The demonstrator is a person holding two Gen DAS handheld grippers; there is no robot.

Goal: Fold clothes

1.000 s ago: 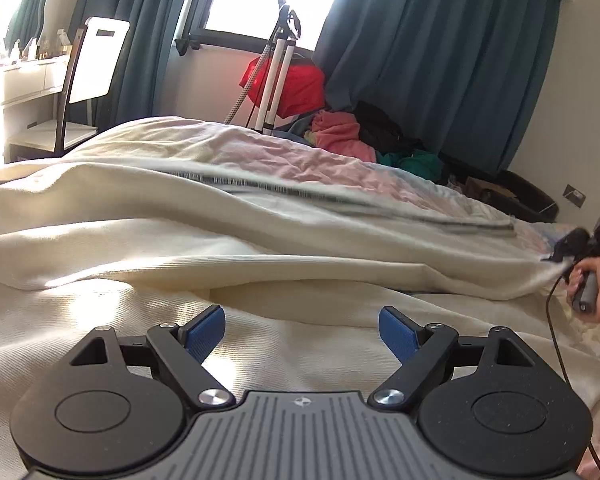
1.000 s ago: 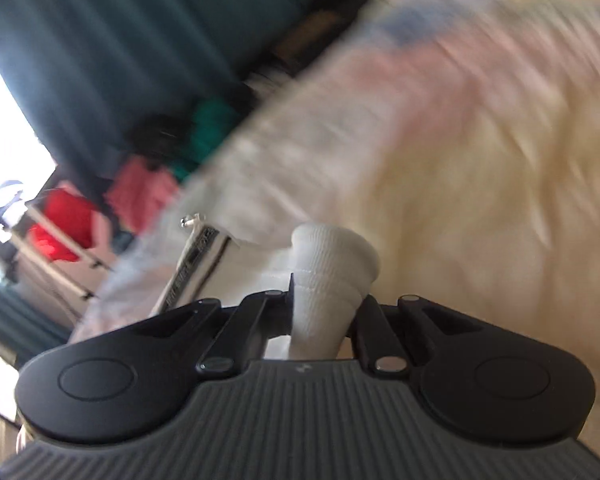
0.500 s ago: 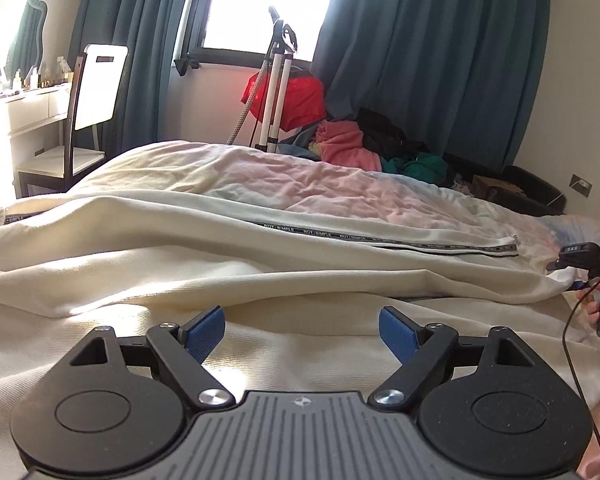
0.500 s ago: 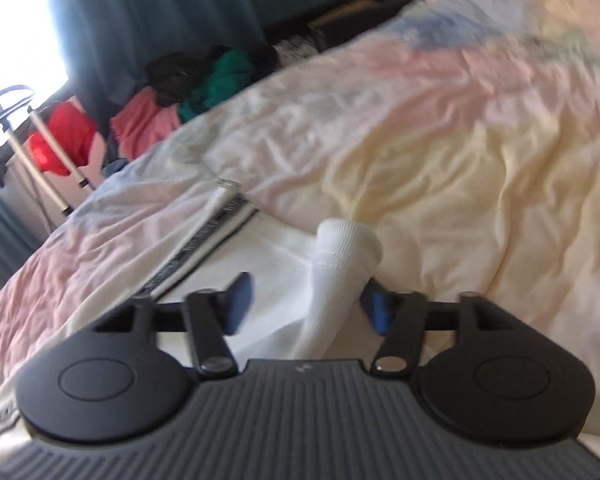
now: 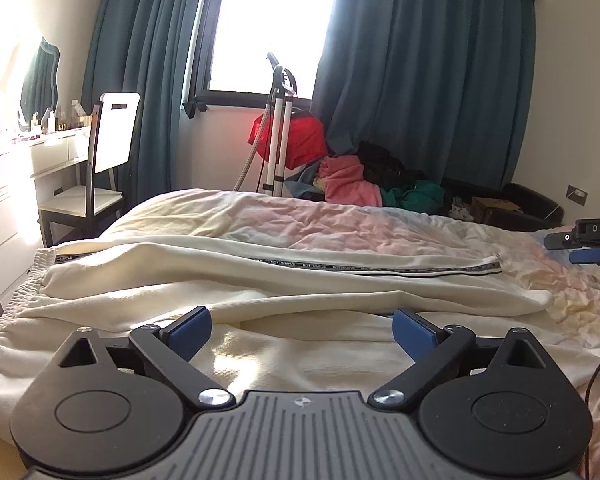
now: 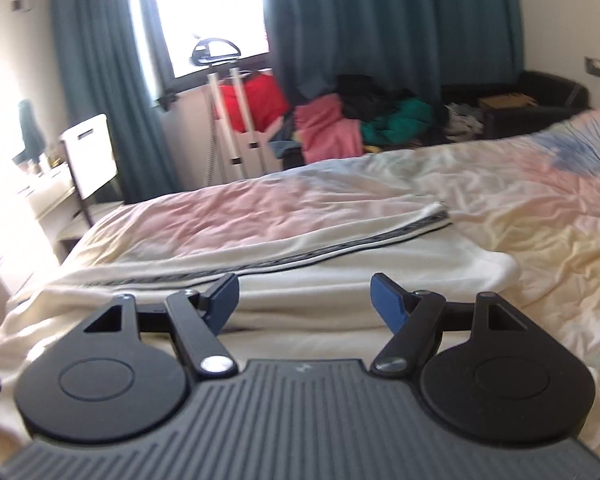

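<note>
Cream trousers (image 5: 300,280) with a black-and-white side stripe lie lengthwise across the bed, one leg laid over the other. Their elastic waistband (image 5: 28,284) is at the left and the cuffs (image 5: 496,266) at the right. My left gripper (image 5: 302,330) hovers above the near leg, its jaws opening with nothing between them. In the right wrist view the trousers (image 6: 340,256) lie below and ahead of my right gripper (image 6: 304,300), which is open and empty. The right gripper (image 5: 588,248) also shows at the right edge of the left wrist view, past the cuffs.
The bed has a rumpled pastel sheet (image 5: 380,224). Behind it stand a garment steamer (image 5: 278,136), a red bag (image 5: 300,136) and a heap of clothes (image 5: 356,180) under a curtained window. A white chair (image 5: 112,152) and dresser (image 5: 20,168) stand at the left.
My right gripper opened and let go of the white cuff, then drew back and up, rolling level. My left gripper rose a little and its jaws spread wider.
</note>
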